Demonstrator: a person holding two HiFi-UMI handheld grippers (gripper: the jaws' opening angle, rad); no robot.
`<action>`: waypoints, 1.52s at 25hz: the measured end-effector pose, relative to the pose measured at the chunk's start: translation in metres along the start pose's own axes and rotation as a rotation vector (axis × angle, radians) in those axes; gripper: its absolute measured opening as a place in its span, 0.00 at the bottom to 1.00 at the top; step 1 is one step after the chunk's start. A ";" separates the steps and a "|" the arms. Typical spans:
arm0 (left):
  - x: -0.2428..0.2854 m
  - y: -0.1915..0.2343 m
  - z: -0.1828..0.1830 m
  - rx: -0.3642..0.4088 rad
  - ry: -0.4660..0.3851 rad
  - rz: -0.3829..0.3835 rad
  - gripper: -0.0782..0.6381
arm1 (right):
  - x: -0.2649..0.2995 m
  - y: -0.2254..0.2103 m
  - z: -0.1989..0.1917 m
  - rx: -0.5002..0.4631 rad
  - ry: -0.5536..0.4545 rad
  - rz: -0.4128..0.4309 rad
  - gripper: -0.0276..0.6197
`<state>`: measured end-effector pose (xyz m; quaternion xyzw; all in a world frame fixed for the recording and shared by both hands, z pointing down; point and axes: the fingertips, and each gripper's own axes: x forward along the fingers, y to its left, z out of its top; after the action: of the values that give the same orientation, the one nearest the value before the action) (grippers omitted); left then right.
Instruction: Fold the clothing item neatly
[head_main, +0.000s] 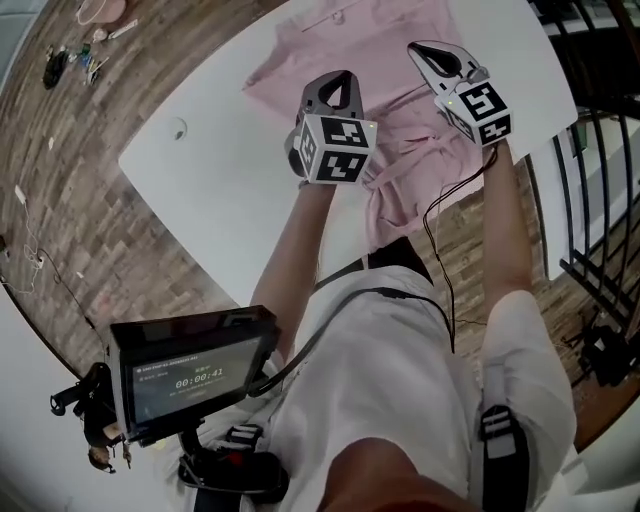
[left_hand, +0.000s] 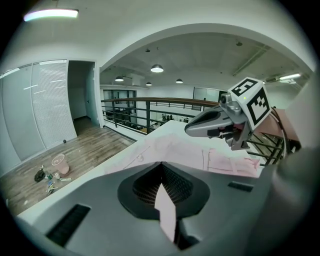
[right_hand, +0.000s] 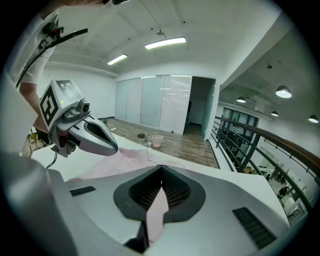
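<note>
Head view — shirt (head_main: 300, 45) (pinched, both grippers (head_main: 338, 76) (head_main: 415, 48))

Head view looks down; gripper views share the garment (head_main: 340, 45).

- Bright, even indoor light; a long white ceiling strip lamp (right_hand: 165, 43) glows above and ahead of the right gripper (right_hand: 160, 169).
- Round white pendant lamps (left_hand: 157, 68) shine far ahead of the left gripper (left_hand: 161, 165); a second white strip lamp (left_hand: 51, 14) up to its left blooms into glare.
- The smooth white tabletop (head_main: 220, 190) beside the left gripper looks nearly washed out; the pale pink cloth garment (head_main: 380, 40) pinched in both grippers carries only soft shadows.
- Strong fisheye bending and dark corners in every view; the gripper bodies nearest the lens look soft.
</note>
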<state>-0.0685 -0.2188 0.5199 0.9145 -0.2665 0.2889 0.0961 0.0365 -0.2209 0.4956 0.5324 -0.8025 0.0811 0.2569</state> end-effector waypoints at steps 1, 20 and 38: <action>0.003 0.005 0.001 -0.001 0.001 0.003 0.11 | 0.004 -0.005 0.003 0.003 -0.009 -0.001 0.05; 0.059 0.094 -0.024 -0.056 0.086 0.087 0.25 | 0.099 -0.067 -0.014 -0.010 0.030 0.046 0.05; 0.065 0.166 -0.044 -0.130 0.136 0.174 0.25 | 0.165 -0.121 -0.034 -0.042 0.143 0.109 0.16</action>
<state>-0.1346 -0.3715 0.5970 0.8581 -0.3559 0.3395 0.1476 0.1064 -0.3917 0.5897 0.4755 -0.8113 0.1159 0.3198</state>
